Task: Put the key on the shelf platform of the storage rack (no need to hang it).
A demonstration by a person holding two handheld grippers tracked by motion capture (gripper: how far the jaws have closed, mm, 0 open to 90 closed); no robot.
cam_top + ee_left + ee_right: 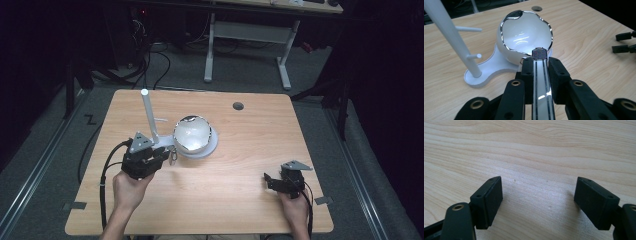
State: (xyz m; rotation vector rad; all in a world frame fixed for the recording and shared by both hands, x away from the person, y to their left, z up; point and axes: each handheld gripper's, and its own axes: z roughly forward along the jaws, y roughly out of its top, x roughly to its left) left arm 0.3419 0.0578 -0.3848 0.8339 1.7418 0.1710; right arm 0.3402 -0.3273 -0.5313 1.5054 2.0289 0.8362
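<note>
Between my left gripper's two black jaws sits a flat white strip with dark lines along it and a small mesh-patterned end piece; the jaws are clamped on it from both sides. Just beyond the strip's tip lies the white egg-shaped shell with a chrome-edged opening, its hollow facing the gripper; whether the tip touches its rim I cannot tell. That shell rests on a white base, and off to the gripper's left a slanted white post with short pegs rises from the same base. From the high view, my left gripper is just beside the base. Well off to its right, my right gripper hangs low over bare wooden table, jaws wide apart, nothing between them.
</note>
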